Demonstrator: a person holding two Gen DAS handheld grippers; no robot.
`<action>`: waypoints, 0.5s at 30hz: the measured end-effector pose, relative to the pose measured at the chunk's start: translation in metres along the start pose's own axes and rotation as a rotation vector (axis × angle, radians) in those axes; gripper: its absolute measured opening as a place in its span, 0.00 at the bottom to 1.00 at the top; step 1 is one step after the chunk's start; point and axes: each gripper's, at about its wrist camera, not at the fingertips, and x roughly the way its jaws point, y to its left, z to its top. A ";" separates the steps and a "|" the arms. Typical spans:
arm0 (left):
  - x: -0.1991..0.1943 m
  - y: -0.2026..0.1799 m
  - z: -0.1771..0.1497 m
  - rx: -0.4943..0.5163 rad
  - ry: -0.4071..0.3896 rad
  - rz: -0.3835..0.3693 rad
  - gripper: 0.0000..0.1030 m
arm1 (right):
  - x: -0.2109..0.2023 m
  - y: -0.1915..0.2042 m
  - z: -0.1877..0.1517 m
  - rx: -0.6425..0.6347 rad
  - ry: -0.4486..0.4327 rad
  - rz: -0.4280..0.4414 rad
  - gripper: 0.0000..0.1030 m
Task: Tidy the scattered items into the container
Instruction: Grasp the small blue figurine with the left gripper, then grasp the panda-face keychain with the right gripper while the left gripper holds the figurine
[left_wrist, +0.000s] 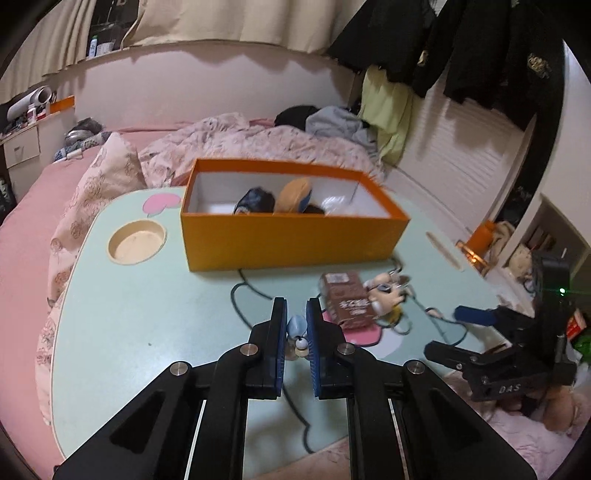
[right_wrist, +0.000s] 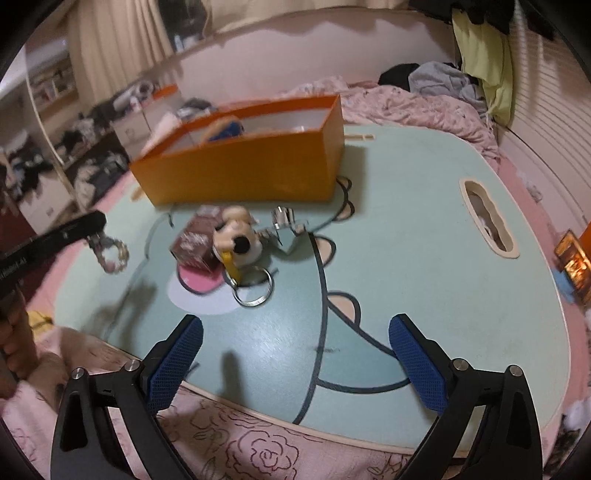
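Left wrist: hand-held gripper (left_wrist: 296, 332) around figurine (left_wrist: 297, 334)

A: Box (left_wrist: 291, 240) colour?
B: Orange outside, white inside. Bench (left_wrist: 147, 314) is pale mint green with dark cartoon outlines and pink patches; its round cup recess (left_wrist: 136, 242) is beige.
A: Small stuff?
B: Carton (left_wrist: 345, 304) brown with white print. Plush keychain (right_wrist: 236, 240) cream, black nose, yellow strap. Figure (left_wrist: 297, 332) light blue and white.
A: Hand-held grippers?
B: Left hand-held gripper (left_wrist: 296, 332) and right hand-held gripper (right_wrist: 295, 358): black frames, blue pads. Bedding (left_wrist: 251, 144) pink with a rose pattern.
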 end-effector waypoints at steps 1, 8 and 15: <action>-0.002 -0.002 0.000 0.005 -0.005 0.004 0.11 | -0.002 0.000 0.002 0.000 -0.010 0.010 0.90; -0.008 -0.014 -0.005 0.030 -0.002 -0.007 0.11 | 0.005 0.020 0.026 -0.073 -0.012 0.052 0.46; -0.009 -0.013 -0.007 0.025 -0.004 -0.008 0.11 | 0.021 0.037 0.049 -0.143 -0.019 0.077 0.32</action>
